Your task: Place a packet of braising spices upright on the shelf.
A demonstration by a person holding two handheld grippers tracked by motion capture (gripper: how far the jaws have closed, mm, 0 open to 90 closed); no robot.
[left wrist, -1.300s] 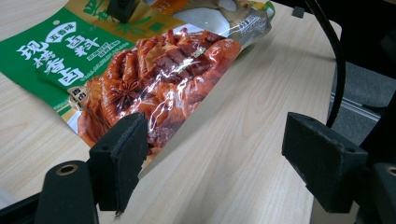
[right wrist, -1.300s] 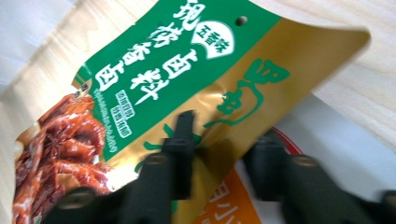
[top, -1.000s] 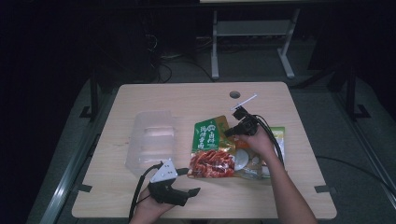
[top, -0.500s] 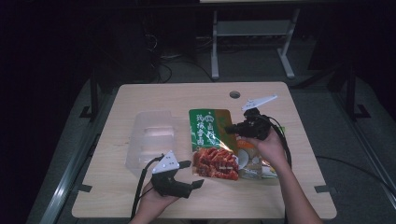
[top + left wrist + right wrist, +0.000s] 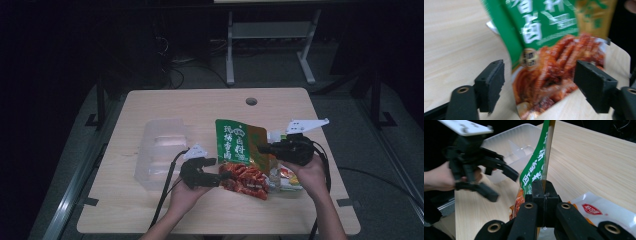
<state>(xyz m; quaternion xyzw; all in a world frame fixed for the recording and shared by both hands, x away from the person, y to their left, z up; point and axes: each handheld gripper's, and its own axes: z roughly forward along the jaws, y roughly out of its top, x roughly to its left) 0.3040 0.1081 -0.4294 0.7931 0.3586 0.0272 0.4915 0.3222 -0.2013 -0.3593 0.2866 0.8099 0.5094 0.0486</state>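
Observation:
A green and red snack bag [image 5: 235, 145] hangs tilted above the table, its red lower end [image 5: 549, 75] low over the wood. My right gripper [image 5: 261, 148] is shut on the bag's side edge [image 5: 544, 182] and holds it up. From the left, my left gripper [image 5: 222, 168] comes in with its jaws [image 5: 542, 87] open on either side of the bag's lower end. The pads [image 5: 491, 82] stay clear of the bag. These jaws have just been closing a little. In the right gripper view the left gripper [image 5: 496, 182] sits to the left of the bag.
A clear plastic tray [image 5: 160, 150] with compartments lies left of the bag, close behind the left hand. Under the right hand a second packet [image 5: 287, 177] with a white and red label [image 5: 596, 211] lies flat. The table has a cable hole [image 5: 251, 101] at the back.
The right gripper has lifted the bag and carried it to the right. The left gripper has moved from the front edge up to the bag's lower end.

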